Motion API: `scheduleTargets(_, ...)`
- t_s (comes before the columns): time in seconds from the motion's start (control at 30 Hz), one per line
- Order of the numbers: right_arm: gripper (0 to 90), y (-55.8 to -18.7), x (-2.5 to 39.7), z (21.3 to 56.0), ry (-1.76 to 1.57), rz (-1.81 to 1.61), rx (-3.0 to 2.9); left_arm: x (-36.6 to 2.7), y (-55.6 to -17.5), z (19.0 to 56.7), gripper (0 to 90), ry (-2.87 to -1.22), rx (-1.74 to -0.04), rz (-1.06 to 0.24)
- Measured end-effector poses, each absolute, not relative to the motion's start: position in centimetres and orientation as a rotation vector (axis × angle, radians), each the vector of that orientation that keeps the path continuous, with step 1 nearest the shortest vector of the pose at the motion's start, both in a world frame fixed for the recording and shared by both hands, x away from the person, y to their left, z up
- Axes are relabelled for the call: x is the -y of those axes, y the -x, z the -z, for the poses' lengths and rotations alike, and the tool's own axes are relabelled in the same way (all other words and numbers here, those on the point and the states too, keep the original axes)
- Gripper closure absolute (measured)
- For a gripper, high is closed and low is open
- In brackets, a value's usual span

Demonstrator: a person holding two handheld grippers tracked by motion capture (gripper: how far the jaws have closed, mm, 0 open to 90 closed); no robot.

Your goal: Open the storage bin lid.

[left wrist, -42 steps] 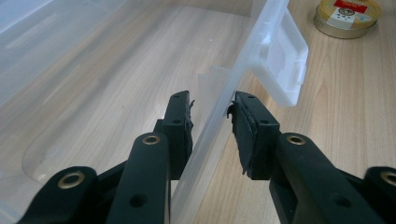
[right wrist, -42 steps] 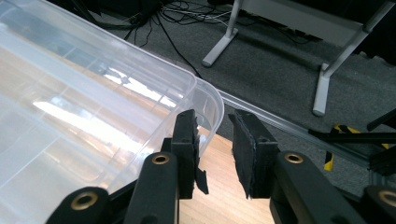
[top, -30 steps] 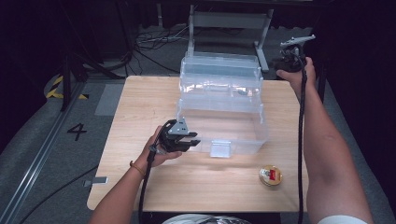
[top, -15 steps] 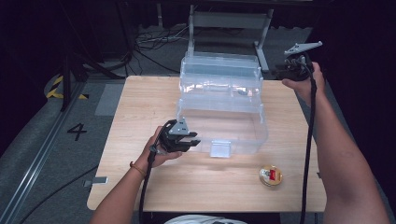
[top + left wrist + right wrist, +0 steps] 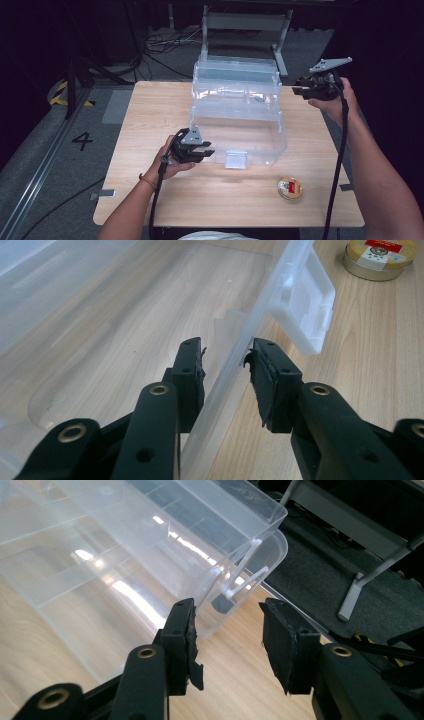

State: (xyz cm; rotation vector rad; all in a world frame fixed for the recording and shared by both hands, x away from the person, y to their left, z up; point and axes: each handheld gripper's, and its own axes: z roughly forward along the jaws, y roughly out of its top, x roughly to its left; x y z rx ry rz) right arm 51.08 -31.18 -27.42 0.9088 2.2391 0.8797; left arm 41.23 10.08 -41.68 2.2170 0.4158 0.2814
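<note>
A clear plastic tiered storage box point(image 5: 239, 116) stands open in the middle of a pale wooden tabletop point(image 5: 150, 110), its upper trays stepped back toward the far edge and its white front latch point(image 5: 236, 160) facing the person. The left gripper point(image 5: 204, 148) sits at the box's near left corner; in the left gripper view its black fingers point(image 5: 190, 375) straddle the thin front wall, parted by a narrow gap and not yet pressing on it, so nothing is held. The right gripper point(image 5: 299, 88) hangs in the air just off the box's far right side, its fingers point(image 5: 182, 630) spread wide and empty, aimed at the slim clear link arm point(image 5: 240, 575) that joins the trays. A small round gold tin with a red label point(image 5: 289, 188) lies on the tabletop near the front right, apart from the box. The risk from here seems to lie in the light, slippery plastic: a squeeze on one wall alone could flex it or skid the box across the wood, and a misjudged reach by the right gripper could knock the trays shut or snag the thin link arm.
</note>
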Motion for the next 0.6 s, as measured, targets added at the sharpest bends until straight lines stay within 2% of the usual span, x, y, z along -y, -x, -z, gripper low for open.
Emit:
scheduleTargets(0.3,44.3,-48.8,31.5,28.1,-0.909,-0.851,-2.267,-10.1,-41.2,41.7,66.8,-2.218,-0.412,-0.281)
scheduleTargets(0.6,39.4,-46.8,31.6,29.0,-0.887,-0.844,-2.288,-10.1,-41.2,41.7,66.7,-2.220,-0.409,-0.283)
